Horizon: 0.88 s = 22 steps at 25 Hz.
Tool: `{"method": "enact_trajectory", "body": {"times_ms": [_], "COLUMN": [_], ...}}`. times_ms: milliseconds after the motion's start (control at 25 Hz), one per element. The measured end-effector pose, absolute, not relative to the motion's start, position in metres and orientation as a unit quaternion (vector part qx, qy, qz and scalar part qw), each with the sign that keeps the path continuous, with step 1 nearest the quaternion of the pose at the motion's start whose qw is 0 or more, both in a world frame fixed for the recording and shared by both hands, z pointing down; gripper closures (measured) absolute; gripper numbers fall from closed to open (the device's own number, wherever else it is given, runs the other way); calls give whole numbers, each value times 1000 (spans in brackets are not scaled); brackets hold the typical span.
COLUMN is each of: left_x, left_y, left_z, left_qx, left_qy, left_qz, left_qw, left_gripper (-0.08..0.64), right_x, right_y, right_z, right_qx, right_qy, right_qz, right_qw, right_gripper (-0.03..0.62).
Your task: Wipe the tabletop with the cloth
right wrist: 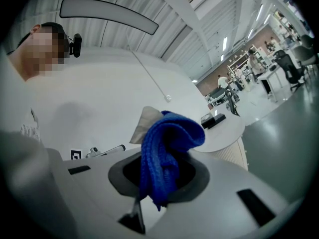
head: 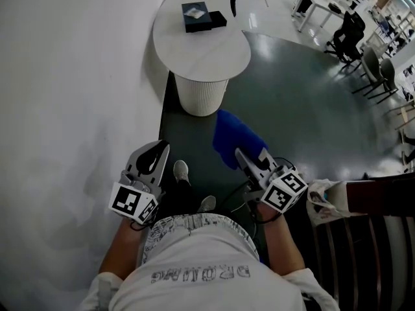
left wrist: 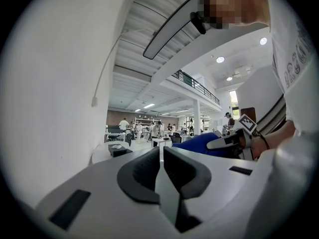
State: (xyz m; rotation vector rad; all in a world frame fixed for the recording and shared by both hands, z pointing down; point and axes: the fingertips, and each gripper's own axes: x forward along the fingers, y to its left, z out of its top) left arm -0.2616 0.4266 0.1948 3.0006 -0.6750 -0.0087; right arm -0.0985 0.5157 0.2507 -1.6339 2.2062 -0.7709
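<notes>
A round white table (head: 206,57) on a ribbed base stands ahead of me, well beyond both grippers. A blue cloth (head: 235,137) hangs bunched from my right gripper (head: 243,154), which is shut on it at waist height over the dark floor. In the right gripper view the cloth (right wrist: 167,153) fills the gap between the jaws, and the table (right wrist: 227,129) lies further off. My left gripper (head: 154,151) is held beside the white wall, its jaws closed together with nothing in them. The left gripper view shows the cloth (left wrist: 198,144) off to its right.
A black box (head: 203,16) with a smaller dark piece beside it sits on the table's far side. A white wall (head: 71,109) runs along the left. Slatted wooden furniture with a crumpled white bag (head: 324,201) stands at the right. Desks and chairs (head: 353,34) are far back.
</notes>
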Motion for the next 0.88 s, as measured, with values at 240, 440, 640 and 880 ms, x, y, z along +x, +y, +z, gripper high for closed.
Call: {"method": "enact_trajectory", "body": {"times_ms": [240, 440, 640, 880], "left_x": [-250, -243, -237, -231], "left_y": [392, 359, 324, 283], "left_z": [201, 204, 210, 218], "left_qx": [976, 977, 977, 978], "left_qy": [-215, -210, -206, -202], "left_qz": [-2, -5, -2, 0], "left_qw": [38, 41, 46, 52], "left_gripper": [520, 520, 520, 520], "right_x": [-90, -84, -80, -76], "right_y": [485, 454, 420, 383], "right_z": [254, 257, 261, 268], "right_qx": [-571, -575, -578, -581], "right_qy": [763, 761, 757, 754], "right_qz": [-267, -267, -272, -276], "right_qw": [141, 139, 138, 132], "right_gripper": [517, 516, 516, 516]}}
